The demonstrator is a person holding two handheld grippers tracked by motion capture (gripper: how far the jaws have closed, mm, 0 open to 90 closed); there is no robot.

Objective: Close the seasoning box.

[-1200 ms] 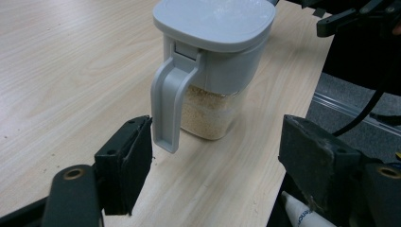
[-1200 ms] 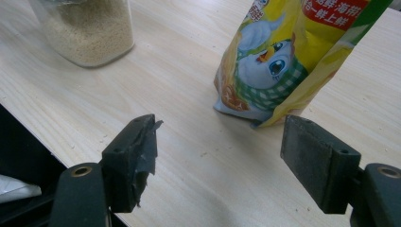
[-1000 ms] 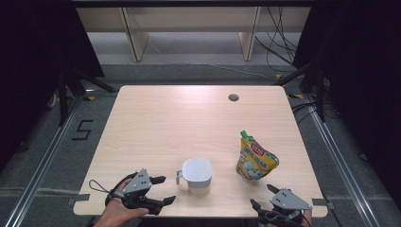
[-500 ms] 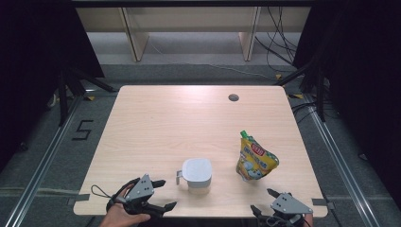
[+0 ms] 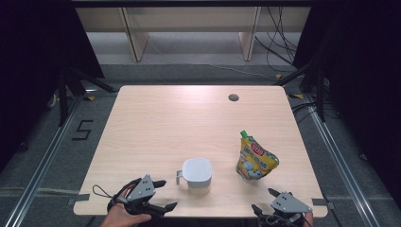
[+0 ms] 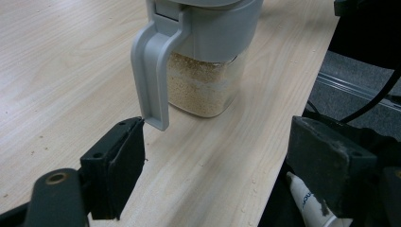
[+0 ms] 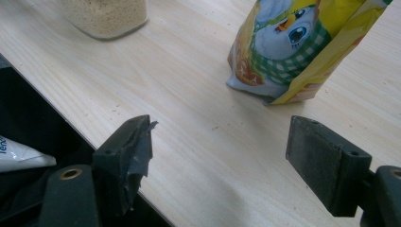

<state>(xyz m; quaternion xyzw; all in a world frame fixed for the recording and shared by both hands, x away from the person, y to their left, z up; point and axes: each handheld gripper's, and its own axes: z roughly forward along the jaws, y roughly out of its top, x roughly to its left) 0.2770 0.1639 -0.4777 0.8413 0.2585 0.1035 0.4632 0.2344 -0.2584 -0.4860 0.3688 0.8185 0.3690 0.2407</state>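
Clear lidded jug [image 5: 196, 174] with grey lid and grey handle stands upright on the wooden bench [image 5: 189, 118], near the front edge; taken as landmark. Contents pale and granular, filling the lower part in the left gripper view [image 6: 203, 80]; possibly a grain or crumb, hard to say.

Left gripper [image 5: 158, 195] lies just to the left of the jug and slightly nearer the front edge, held in a hand [image 5: 124, 213]. Its fingers have just been opening and now stand released, wide apart, nothing between them. In the left gripper view one fingertip [image 6: 124, 151] sits just below the free end of the jug's handle [image 6: 152, 75], very close; contact cannot be told.

Yellow stand-up pouch [image 5: 255, 161] with green spout cap stands to the right of the jug, well apart from it. Cartoon bird print on its face in the right gripper view [image 7: 302, 42].

Right gripper [image 5: 265, 201] is to the right of the jug at the bench's front edge, in front of the pouch and clear of it. Fingers [image 7: 127, 151] released, gap empty, bare bench between them.
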